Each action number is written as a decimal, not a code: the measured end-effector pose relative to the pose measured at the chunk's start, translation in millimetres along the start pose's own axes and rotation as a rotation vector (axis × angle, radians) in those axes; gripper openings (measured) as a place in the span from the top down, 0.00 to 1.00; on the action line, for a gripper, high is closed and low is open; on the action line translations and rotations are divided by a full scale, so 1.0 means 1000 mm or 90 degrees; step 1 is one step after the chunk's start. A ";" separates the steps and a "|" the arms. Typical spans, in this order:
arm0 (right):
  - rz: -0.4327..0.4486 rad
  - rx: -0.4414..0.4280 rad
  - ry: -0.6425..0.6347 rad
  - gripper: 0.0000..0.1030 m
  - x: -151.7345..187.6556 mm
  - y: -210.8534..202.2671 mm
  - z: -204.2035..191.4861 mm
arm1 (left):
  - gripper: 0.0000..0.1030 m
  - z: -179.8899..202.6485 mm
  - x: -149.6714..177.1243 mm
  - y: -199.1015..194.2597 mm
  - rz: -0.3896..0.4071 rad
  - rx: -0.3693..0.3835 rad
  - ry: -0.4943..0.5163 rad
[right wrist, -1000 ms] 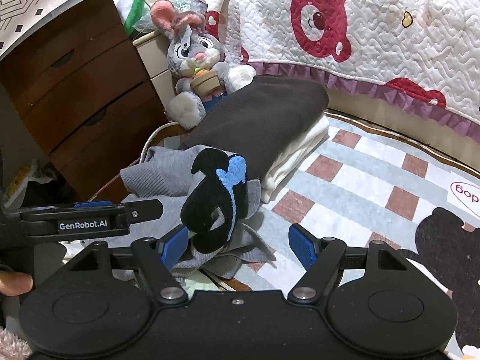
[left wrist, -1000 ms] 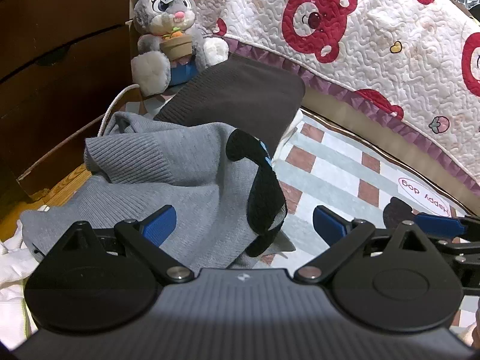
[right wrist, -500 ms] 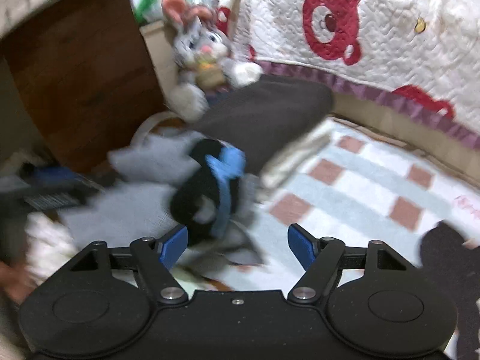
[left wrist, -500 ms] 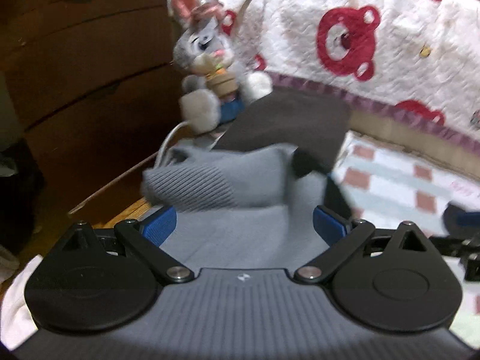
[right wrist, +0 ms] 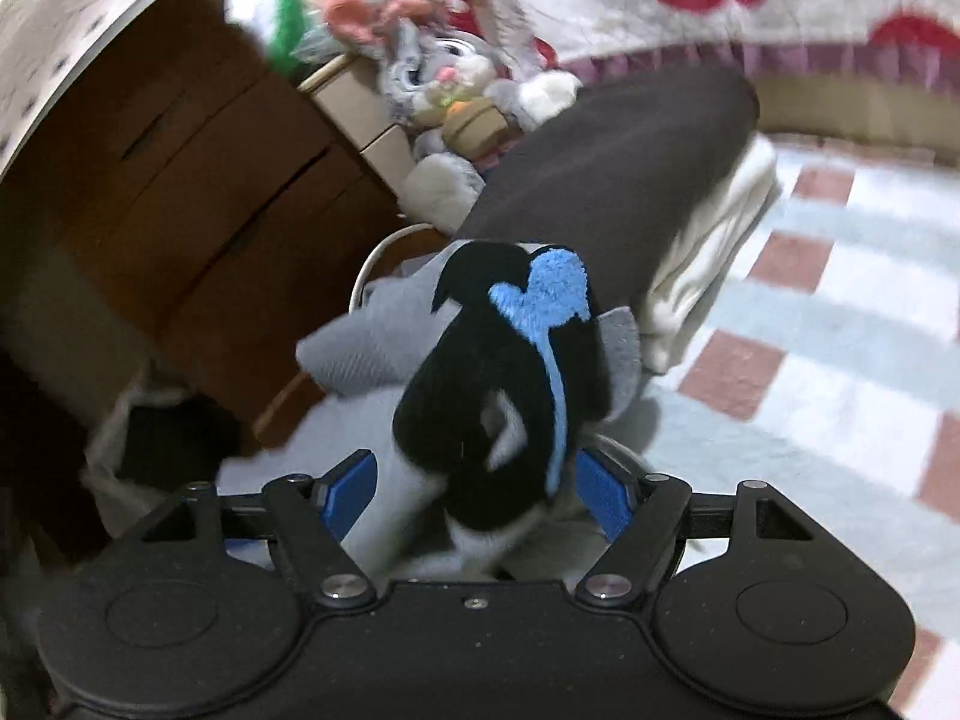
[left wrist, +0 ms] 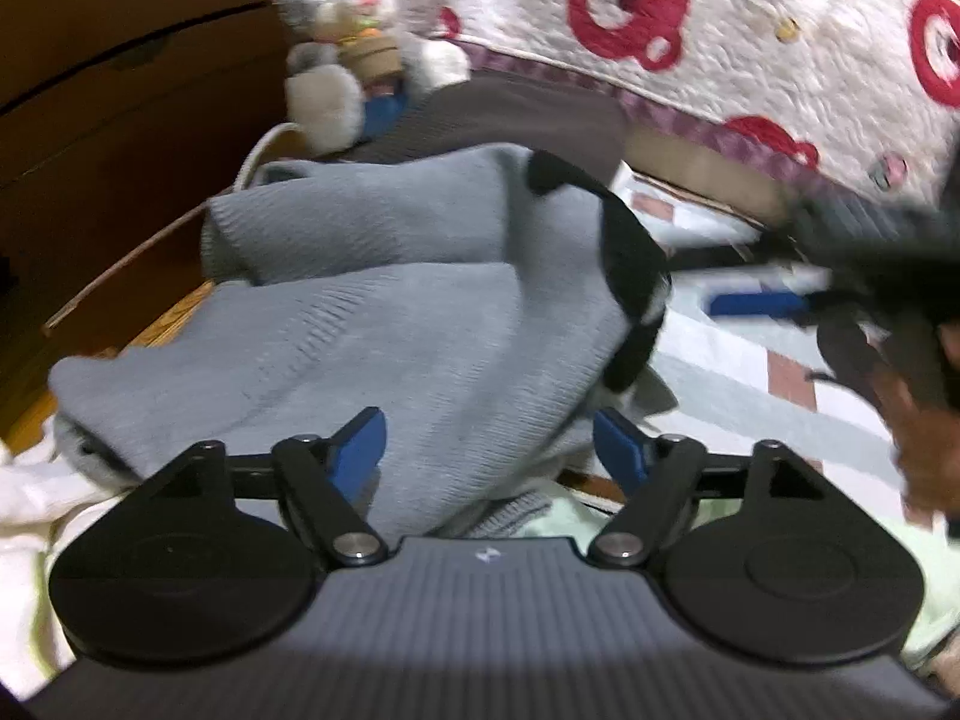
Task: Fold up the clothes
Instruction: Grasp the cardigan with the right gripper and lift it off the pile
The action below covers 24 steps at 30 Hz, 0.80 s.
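Sweater [left wrist: 384, 324] lies bunched between both tools, so they can grab it: left tool [left wrist: 489, 444] closing, right tool [right wrist: 474, 489] open.

Both views are lit evenly by soft indoor light, without glare. Motion blur is spread across each, heaviest toward twelve and three o'clock; only the near gripper bodies at six o'clock are rendered sharp. Straight lines are bowed by fisheye distortion, and the corners are darkened.

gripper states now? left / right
Left gripper: closing, grey sweater between its fingers, not yet pinched.
Right gripper: open, sweater between its fingers, not visibly pinched.
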State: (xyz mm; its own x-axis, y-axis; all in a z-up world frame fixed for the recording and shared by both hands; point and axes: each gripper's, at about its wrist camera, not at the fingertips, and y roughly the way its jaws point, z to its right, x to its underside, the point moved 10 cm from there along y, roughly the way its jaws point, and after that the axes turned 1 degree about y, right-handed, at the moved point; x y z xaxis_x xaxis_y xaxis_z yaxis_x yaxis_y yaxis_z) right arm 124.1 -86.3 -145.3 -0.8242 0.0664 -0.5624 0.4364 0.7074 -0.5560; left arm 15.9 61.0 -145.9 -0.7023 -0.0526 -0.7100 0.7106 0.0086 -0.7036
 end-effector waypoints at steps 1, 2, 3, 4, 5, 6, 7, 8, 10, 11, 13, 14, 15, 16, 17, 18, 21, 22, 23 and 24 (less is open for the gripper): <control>0.000 -0.012 0.023 0.17 -0.006 0.010 0.002 | 0.22 0.002 0.002 0.005 -0.005 -0.012 0.017; -0.004 -0.019 0.039 0.14 -0.009 0.022 0.004 | 0.18 0.004 0.003 0.010 -0.010 -0.024 0.034; -0.009 -0.023 0.053 0.11 -0.011 0.035 0.006 | 0.17 0.005 0.005 0.015 -0.015 -0.036 0.051; -0.015 -0.017 0.060 0.11 -0.013 0.047 0.010 | 0.17 0.003 0.007 0.023 -0.027 -0.054 0.062; -0.017 -0.003 0.058 0.11 -0.013 0.060 0.014 | 0.17 -0.002 0.010 0.030 -0.043 -0.073 0.062; -0.018 0.012 0.052 0.12 -0.014 0.073 0.018 | 0.16 -0.007 0.013 0.037 -0.060 -0.093 0.060; -0.016 0.019 0.045 0.27 -0.013 0.083 0.020 | 0.16 -0.012 0.015 0.043 -0.076 -0.113 0.057; -0.016 0.024 0.038 0.47 -0.012 0.088 0.020 | 0.16 -0.016 0.018 0.048 -0.085 -0.121 0.048; -0.006 0.022 0.024 0.88 -0.009 0.089 0.016 | 0.16 -0.021 0.021 0.052 -0.082 -0.120 0.032; 0.009 -0.003 0.023 0.88 -0.009 0.079 0.010 | 0.23 -0.021 0.019 0.049 -0.069 -0.113 0.029; 0.035 -0.065 0.021 0.88 -0.010 0.057 -0.003 | 0.59 -0.022 0.016 0.044 -0.041 -0.098 0.023; 0.040 -0.099 0.019 0.88 -0.009 0.046 -0.011 | 0.75 -0.023 0.015 0.042 -0.027 -0.091 0.020; 0.045 -0.134 0.017 0.88 -0.007 0.035 -0.020 | 0.78 -0.019 0.012 0.037 -0.011 -0.091 0.036; 0.048 -0.162 0.018 0.88 -0.006 0.024 -0.028 | 0.80 -0.013 0.010 0.032 0.006 -0.095 0.056; 0.056 -0.189 0.019 0.88 -0.005 0.014 -0.035 | 0.83 -0.008 0.007 0.028 0.022 -0.096 0.071; 0.062 -0.210 0.016 0.88 -0.003 0.005 -0.043 | 0.84 -0.004 0.004 0.023 0.038 -0.091 0.076; 0.081 -0.237 0.002 0.88 -0.002 -0.022 -0.061 | 0.87 0.005 -0.008 0.006 0.092 -0.060 0.074; 0.090 -0.243 0.002 0.88 -0.004 -0.030 -0.063 | 0.87 0.008 -0.012 -0.001 0.111 -0.047 0.072; 0.098 -0.248 0.003 0.88 -0.007 -0.037 -0.064 | 0.87 0.011 -0.017 -0.007 0.127 -0.041 0.077; 0.110 -0.245 0.003 0.88 -0.012 -0.043 -0.063 | 0.87 0.014 -0.022 -0.013 0.143 -0.038 0.084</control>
State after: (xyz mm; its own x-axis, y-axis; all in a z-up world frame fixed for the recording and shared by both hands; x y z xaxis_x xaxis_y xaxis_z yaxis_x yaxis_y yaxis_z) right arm 92.8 -73.3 -75.7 -0.7525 0.2099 -0.6243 0.4024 0.8969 -0.1835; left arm 22.8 47.9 -120.3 -0.5291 0.0879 -0.8440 0.8485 0.0642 -0.5252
